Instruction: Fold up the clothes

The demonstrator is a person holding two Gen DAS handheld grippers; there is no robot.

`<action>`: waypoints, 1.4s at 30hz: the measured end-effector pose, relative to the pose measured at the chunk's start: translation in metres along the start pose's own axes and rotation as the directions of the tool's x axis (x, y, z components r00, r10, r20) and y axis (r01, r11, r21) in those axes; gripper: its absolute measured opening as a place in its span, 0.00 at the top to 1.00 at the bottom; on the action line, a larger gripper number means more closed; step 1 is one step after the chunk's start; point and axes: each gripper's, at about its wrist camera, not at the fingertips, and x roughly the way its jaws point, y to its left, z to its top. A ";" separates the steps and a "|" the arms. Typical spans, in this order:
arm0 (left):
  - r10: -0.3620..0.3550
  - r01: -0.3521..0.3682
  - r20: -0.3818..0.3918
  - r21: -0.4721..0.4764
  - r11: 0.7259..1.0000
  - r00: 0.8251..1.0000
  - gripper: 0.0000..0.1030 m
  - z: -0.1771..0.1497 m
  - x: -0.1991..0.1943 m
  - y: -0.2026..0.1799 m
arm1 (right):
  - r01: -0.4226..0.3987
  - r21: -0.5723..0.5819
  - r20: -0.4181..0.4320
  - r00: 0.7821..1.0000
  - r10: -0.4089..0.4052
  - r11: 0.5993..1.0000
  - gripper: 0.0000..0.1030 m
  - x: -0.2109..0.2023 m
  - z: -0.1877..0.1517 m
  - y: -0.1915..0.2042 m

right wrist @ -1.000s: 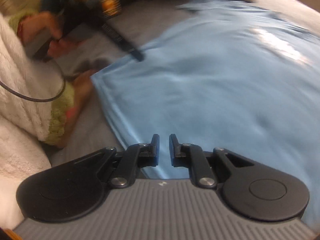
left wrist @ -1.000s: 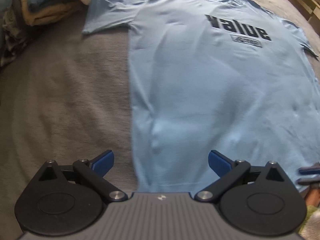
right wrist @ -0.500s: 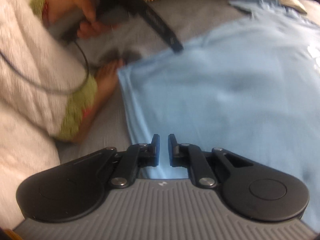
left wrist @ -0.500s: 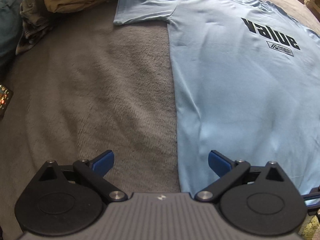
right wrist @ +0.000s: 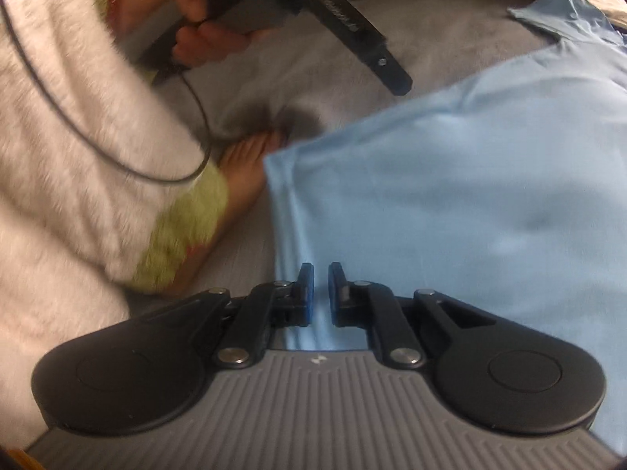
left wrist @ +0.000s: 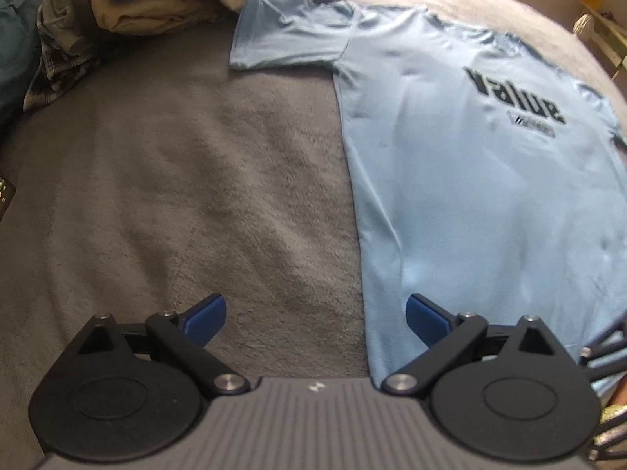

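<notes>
1. Shirt first: a light blue T-shirt (left wrist: pixel 490 203) lies spread flat on a grey fleece blanket (left wrist: pixel 188 196), filling the right half of the left wrist view, with black lettering reading "Value" at the upper right and one short sleeve reaching toward the top centre.
2. In the right wrist view the same shirt (right wrist: pixel 450 203) covers the right and centre of the frame, its hem corner at mid-frame beside a bare foot (right wrist: pixel 245 164).
3. The left gripper (left wrist: pixel 315 315) hangs at the bottom of its frame with its blue pads spread wide; nothing sits between them, and the shirt's side edge runs down just inside the right-hand pad.
4. The right gripper (right wrist: pixel 320 293) has its pads drawn almost together, a thin slit left between them; blue cloth shows through the slit, but whether the pads pinch it I cannot tell.
5. A pile of clothes (left wrist: pixel 117 8) sits at the upper left of the left wrist view, touching the blanket's far edge.
6. A hand (right wrist: pixel 203 35) at the upper left of the right wrist view holds the other black tool, beside a white fuzzy sleeve (right wrist: pixel 78 137) with green trim.
</notes>
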 end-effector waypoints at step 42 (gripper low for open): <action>0.099 0.042 0.337 -0.389 0.920 0.936 0.36 0.149 0.104 0.076 | 0.102 0.567 0.205 0.944 -0.260 0.817 0.55 -0.039 0.245 -0.252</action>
